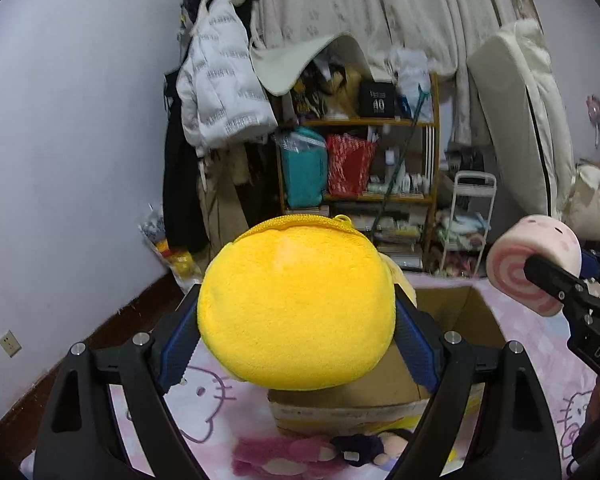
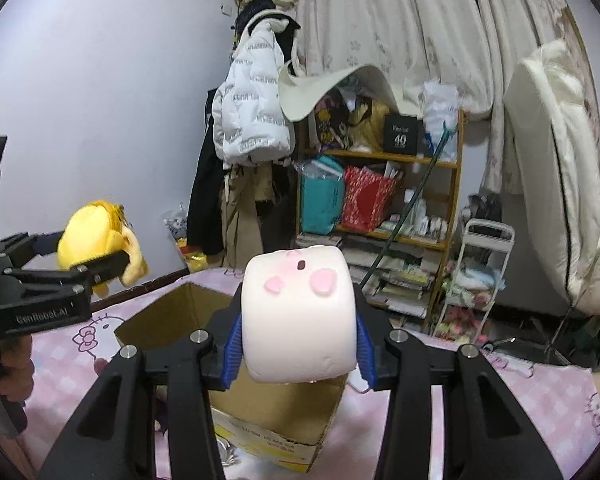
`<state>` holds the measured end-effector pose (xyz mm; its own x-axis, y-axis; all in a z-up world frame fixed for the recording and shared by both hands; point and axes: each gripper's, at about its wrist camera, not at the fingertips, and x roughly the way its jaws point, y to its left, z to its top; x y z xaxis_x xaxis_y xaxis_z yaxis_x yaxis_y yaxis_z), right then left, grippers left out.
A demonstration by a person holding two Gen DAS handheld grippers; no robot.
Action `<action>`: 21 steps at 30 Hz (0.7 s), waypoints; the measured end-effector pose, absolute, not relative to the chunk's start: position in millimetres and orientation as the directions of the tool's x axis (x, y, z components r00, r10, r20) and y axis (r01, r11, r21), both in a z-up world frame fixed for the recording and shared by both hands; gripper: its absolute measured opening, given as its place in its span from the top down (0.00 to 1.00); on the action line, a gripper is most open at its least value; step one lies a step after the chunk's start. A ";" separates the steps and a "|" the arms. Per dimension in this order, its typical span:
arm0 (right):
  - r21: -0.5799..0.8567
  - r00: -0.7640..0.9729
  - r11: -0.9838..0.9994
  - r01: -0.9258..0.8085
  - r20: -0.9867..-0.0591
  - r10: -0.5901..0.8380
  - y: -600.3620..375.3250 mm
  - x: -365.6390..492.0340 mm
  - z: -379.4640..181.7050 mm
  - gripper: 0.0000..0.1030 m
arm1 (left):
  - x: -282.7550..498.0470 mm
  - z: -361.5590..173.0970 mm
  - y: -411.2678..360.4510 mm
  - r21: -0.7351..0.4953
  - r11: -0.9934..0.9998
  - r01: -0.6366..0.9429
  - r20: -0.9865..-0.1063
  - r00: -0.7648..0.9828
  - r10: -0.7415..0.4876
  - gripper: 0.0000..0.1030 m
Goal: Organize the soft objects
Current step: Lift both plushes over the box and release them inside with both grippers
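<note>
My left gripper (image 1: 298, 320) is shut on a round yellow plush toy (image 1: 296, 304) with a zipper along its top, held above the open cardboard box (image 1: 476, 320). The same yellow plush toy (image 2: 96, 240) and left gripper (image 2: 88, 260) show at the left of the right wrist view. My right gripper (image 2: 298, 344) is shut on a white and pink swirl-roll plush (image 2: 300, 312), which hangs over the cardboard box (image 2: 156, 328). In the left wrist view that roll plush (image 1: 532, 264) sits at the right edge between the right gripper's fingers (image 1: 556, 280).
The box stands on a pink cartoon-cat bedsheet (image 1: 208, 396). More plush toys, pink (image 1: 276, 456) and dark purple (image 1: 360, 446), lie in front of the box. Beyond the bed are a crowded wooden shelf (image 2: 396, 200), hanging coats (image 2: 252, 104), curtains and a white trolley (image 2: 480, 280).
</note>
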<state>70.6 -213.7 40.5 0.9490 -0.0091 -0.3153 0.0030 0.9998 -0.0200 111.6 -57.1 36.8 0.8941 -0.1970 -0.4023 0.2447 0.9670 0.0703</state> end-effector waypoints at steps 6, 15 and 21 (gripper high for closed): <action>0.002 0.931 1.000 -0.022 -0.366 0.021 -217.6 88.8 16.6 0.53 | 129.0 14.0 -63.9 0.071 0.959 0.274 -0.462 0.861 -0.212 0.17; 0.014 0.906 0.999 -0.030 -0.422 0.033 -219.4 96.7 -1.9 0.52 | 140.1 -0.2 -74.1 0.078 0.945 0.317 -0.511 0.827 -0.235 0.16; 0.013 0.892 0.999 -0.041 -0.450 0.043 -218.2 96.5 -5.5 0.48 | 139.9 -2.8 -76.6 0.093 0.940 0.327 -0.529 0.816 -0.232 0.09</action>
<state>96.5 -218.2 -5.5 0.8922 0.0425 -0.4497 -0.0408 0.9991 0.0134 139.9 -76.6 -2.8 0.8163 -0.2316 -0.5292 0.3272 0.9403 0.0932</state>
